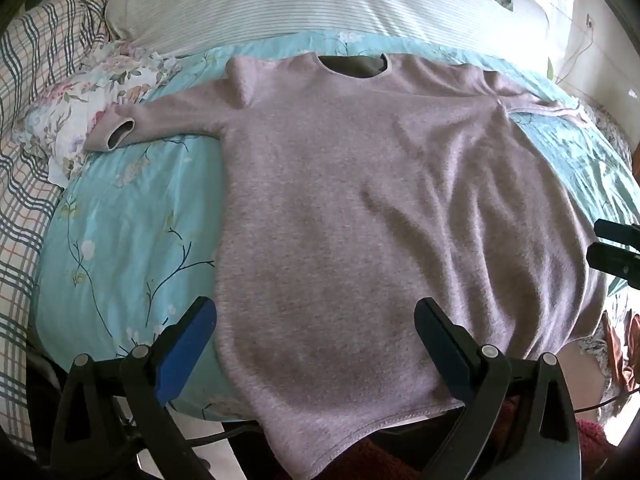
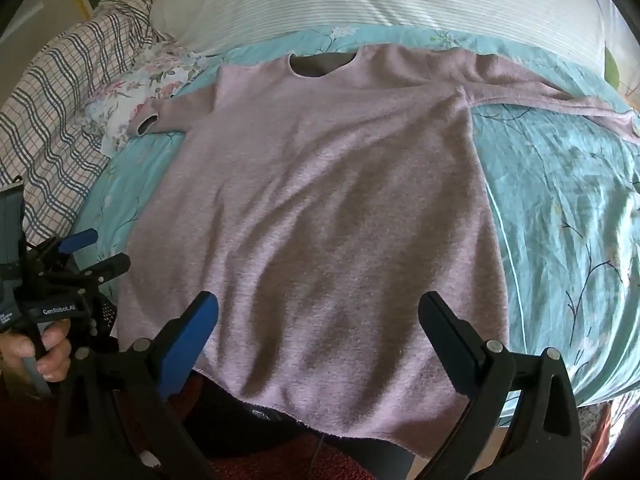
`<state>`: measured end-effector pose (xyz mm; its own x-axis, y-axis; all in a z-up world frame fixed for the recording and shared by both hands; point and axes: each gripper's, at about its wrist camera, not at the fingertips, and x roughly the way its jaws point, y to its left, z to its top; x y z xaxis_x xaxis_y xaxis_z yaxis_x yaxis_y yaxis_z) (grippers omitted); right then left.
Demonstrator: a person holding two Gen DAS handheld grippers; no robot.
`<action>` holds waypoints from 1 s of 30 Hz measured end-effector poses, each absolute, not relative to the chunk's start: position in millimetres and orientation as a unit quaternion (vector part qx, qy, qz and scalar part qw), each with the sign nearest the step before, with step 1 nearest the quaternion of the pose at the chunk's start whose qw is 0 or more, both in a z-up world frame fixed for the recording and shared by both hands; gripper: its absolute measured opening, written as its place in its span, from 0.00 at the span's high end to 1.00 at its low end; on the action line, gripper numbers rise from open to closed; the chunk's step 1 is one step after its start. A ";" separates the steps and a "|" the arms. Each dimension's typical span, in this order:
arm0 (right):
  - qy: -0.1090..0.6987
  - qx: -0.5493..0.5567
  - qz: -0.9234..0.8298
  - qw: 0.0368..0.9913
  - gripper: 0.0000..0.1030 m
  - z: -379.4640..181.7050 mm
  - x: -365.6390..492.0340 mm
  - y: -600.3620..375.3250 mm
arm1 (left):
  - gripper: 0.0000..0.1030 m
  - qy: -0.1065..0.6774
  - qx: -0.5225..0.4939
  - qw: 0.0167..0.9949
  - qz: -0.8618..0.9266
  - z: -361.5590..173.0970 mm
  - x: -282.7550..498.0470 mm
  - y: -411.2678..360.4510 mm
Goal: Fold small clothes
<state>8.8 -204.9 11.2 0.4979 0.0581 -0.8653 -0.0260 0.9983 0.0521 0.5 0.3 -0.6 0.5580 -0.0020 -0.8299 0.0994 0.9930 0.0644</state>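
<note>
A small pink long-sleeved top [image 1: 360, 208] lies spread flat, collar away from me, on a light blue floral sheet [image 1: 120, 216]; it also shows in the right wrist view [image 2: 320, 208]. Its hem hangs over the near bed edge. The left sleeve [image 1: 160, 120] lies out to the left, the right sleeve [image 2: 560, 96] stretches out to the right. My left gripper [image 1: 316, 320] is open over the hem's left part, holding nothing. My right gripper [image 2: 320, 316] is open over the hem's right part, empty. The left gripper also shows in the right wrist view [image 2: 96, 252], the right gripper at the left wrist view's edge [image 1: 608, 248].
A striped white pillow [image 1: 320, 4] lies behind the collar. A plaid blanket [image 1: 28, 160] and a floral cloth [image 1: 80, 112] lie bunched at the left. The blue sheet [image 2: 560, 220] extends to the right of the top.
</note>
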 end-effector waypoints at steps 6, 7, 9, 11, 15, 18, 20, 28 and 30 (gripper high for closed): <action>0.498 0.017 0.029 0.867 0.03 12.9 9.2 -205.0 | 0.03 0.468 0.052 0.881 -0.030 -0.7 4.9 1.7; 0.497 0.017 0.030 0.867 0.03 13.4 9.1 -204.6 | 0.03 0.468 0.052 0.882 -0.030 -0.9 5.9 2.3; 0.496 0.018 0.031 0.867 0.03 13.7 9.2 -204.2 | 0.03 0.467 0.052 0.882 -0.029 -1.9 0.6 -0.4; 0.491 0.020 0.028 0.871 0.03 15.2 6.3 -205.2 | 0.03 0.466 0.051 0.883 -0.030 -1.5 -0.1 0.6; 0.502 0.011 0.022 0.865 0.03 13.6 8.7 -206.4 | 0.03 0.466 0.050 0.883 -0.030 -0.5 -1.1 -0.1; 0.501 0.010 0.022 0.865 0.03 14.3 9.0 -205.1 | 0.03 0.467 0.051 0.882 -0.030 -1.2 -0.4 -0.3; 0.505 0.009 0.021 0.863 0.03 13.6 9.5 -207.2 | 0.03 0.469 0.051 0.881 -0.030 -1.0 -0.1 -0.5; 0.503 0.009 0.021 0.864 0.03 14.0 9.0 -205.6 | 0.03 0.468 0.050 0.882 -0.032 0.7 1.1 0.4; 0.499 0.008 0.023 0.866 0.03 15.7 9.5 -205.0 | 0.03 0.469 0.049 0.881 -0.032 1.2 1.3 -0.2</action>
<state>9.5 -205.0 15.7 0.5013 0.0481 -0.8640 -0.0315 0.9988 0.0373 1.3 -0.2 1.2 0.5584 -0.0117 -0.8295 0.1027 0.9932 0.0551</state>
